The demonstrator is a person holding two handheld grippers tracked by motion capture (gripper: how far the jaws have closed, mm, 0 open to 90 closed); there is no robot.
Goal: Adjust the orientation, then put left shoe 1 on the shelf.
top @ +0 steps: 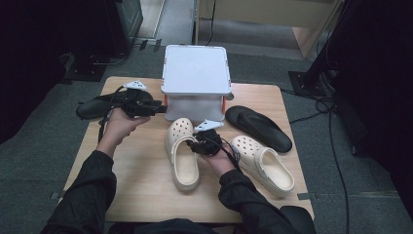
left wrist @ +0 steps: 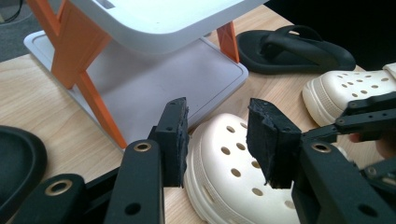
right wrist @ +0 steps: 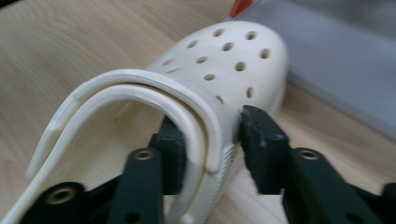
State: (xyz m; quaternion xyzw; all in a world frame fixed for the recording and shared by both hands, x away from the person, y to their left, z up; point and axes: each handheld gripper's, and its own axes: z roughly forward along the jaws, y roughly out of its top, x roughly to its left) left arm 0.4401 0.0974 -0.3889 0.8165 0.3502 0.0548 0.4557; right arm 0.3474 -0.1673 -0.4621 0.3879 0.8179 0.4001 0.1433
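Observation:
Two cream clogs lie on the wooden table (top: 136,185). My right gripper (top: 202,144) (right wrist: 210,135) is shut on the side wall of the left clog (top: 182,151) (right wrist: 224,60), one jaw inside the shoe behind the heel strap and the other against the outside. The right clog (top: 265,163) (left wrist: 341,91) lies loose beside that hand. My left gripper (top: 158,106) (left wrist: 217,135) is held above the table's left side, open, with nothing between its pads; past them I see the left clog's toe (left wrist: 233,172).
A white two-level rack (top: 196,73) (left wrist: 154,79) with orange legs stands at the table's back middle. One black flip-flop (top: 258,127) (left wrist: 299,49) lies to its right. Another black flip-flop (top: 92,107) (left wrist: 18,158) sits at the left edge, under my left hand.

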